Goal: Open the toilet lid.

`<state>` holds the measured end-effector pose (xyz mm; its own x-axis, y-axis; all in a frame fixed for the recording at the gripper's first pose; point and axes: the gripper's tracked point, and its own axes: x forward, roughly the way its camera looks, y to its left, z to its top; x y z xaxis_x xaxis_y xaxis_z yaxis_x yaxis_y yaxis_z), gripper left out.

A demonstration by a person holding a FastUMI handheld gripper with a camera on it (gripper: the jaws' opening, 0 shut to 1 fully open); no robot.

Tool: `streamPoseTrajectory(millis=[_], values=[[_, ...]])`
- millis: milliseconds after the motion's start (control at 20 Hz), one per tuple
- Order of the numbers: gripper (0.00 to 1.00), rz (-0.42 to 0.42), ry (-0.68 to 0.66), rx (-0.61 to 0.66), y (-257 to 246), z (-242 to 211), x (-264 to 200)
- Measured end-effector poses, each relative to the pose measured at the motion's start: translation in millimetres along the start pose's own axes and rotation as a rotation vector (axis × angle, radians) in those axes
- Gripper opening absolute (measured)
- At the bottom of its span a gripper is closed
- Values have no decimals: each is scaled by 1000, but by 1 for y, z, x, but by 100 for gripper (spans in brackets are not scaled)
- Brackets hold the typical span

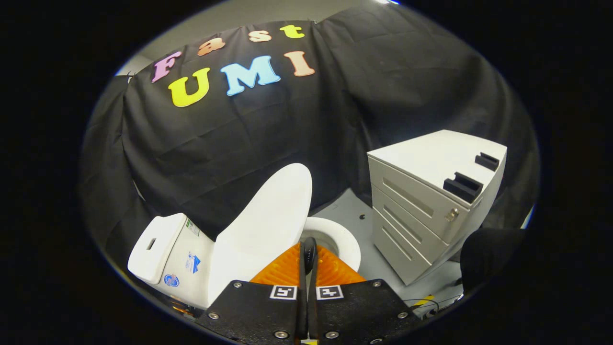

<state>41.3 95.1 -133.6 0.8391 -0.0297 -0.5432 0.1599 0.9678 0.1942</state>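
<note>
One toilet lid stands raised, just ahead-left of the gripper; fingers closed together, holding nothing.

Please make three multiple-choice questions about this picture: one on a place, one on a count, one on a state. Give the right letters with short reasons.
1. Where is the cabinet?
A. right of the toilet
B. behind the tank
C. on the lid

2. How many drawer fronts does the cabinet show?
A. one
B. three
C. five

3. How is the lid?
A. flat shut
B. raised
C. removed

Answers: 1 A, it stands on the floor to the toilet's right. 2 B, three stacked fronts. 3 B, the lid stands up and the bowl is open; the gripper is shut, just before the bowl.
</note>
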Motion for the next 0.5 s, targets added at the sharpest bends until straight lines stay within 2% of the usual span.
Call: streamPoseTrajectory(millis=[200,500], values=[[0,-25,-30,-141,29,21,-16],[0,-42,-67,-237,68,40,-36]])
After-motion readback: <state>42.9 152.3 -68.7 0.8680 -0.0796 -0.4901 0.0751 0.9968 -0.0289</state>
